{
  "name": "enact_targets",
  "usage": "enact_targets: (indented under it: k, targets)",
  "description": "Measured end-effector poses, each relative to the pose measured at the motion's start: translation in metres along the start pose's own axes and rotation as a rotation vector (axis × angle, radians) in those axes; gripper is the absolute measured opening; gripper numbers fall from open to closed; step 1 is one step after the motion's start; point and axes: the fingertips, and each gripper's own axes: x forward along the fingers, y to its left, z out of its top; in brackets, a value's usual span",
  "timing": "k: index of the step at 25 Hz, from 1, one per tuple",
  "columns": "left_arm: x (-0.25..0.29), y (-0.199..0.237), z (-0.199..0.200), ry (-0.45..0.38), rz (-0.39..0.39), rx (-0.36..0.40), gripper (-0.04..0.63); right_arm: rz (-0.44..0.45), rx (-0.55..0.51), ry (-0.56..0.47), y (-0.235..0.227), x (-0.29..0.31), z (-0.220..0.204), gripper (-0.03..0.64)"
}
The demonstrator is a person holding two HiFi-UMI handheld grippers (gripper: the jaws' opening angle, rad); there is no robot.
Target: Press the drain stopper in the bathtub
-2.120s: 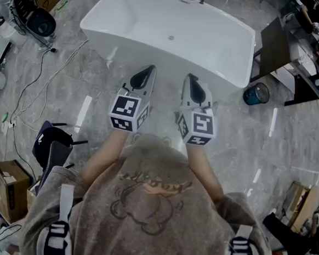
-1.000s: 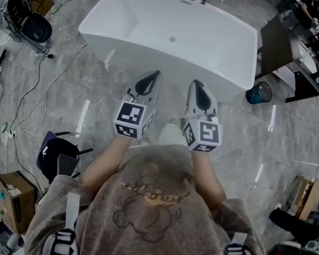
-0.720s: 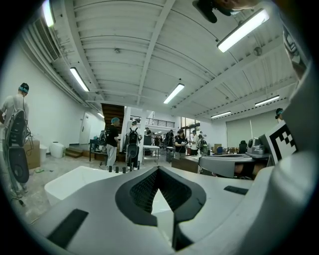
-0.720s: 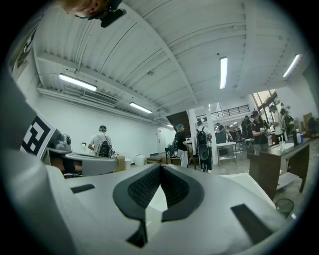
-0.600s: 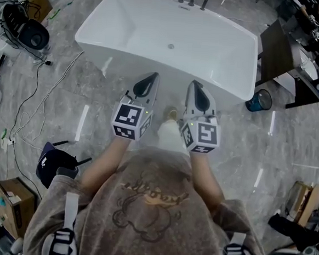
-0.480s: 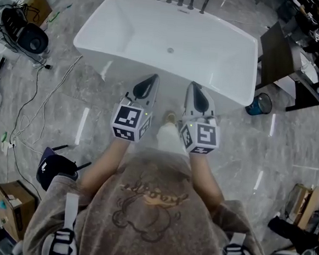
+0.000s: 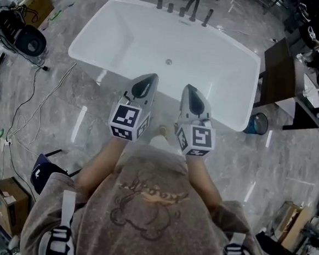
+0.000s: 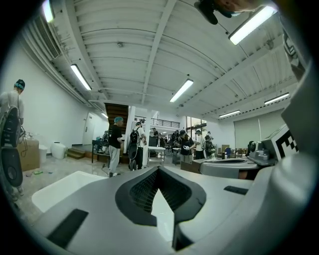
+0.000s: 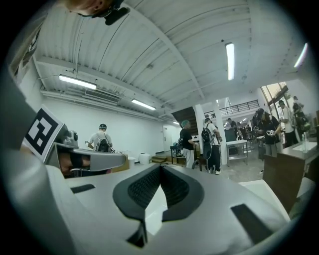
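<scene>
While left tool point(image 7: 148, 79) and right tool point(image 7: 190, 91) hover closed (both empty), the bathtub point(image 7: 225, 58) holds its drain stopper point(image 7: 168, 61).

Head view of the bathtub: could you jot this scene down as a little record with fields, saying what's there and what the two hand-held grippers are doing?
Tub: white rectangular freestanding bathtub, nothing in it
Drain stopper: small round metal stopper in the tub's bottom, nothing touching it
Taps: dark metal fixtures at the far rim
Left gripper: jaws together, holding nothing, near the tub's near rim
Right gripper: jaws together, holding nothing, near the near rim
Beside tub: round blue bin, off the tub's right end
</scene>
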Motion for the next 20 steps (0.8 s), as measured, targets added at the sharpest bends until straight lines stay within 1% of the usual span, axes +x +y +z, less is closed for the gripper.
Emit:
enact_targets:
  k: [5,11,14,20]
  targets:
    - [0.049,0.013,0.01,-0.008,0.036,-0.003,0.002,0.048,-0.012,0.012,-0.028,0.047,0.006,0.002]
    - [0.092,0.026,0.012,-0.014,0.086,-0.013,0.002,0.086,-0.02,0.022,-0.06,0.087,0.008,0.002]
    - [0.111,0.032,0.016,-0.024,0.093,-0.014,0.002,0.093,-0.02,0.025,-0.072,0.105,0.006,0.002]
    - [0.139,0.053,0.021,-0.034,0.098,0.008,0.003,0.102,-0.012,0.021,-0.082,0.139,0.008,0.002]
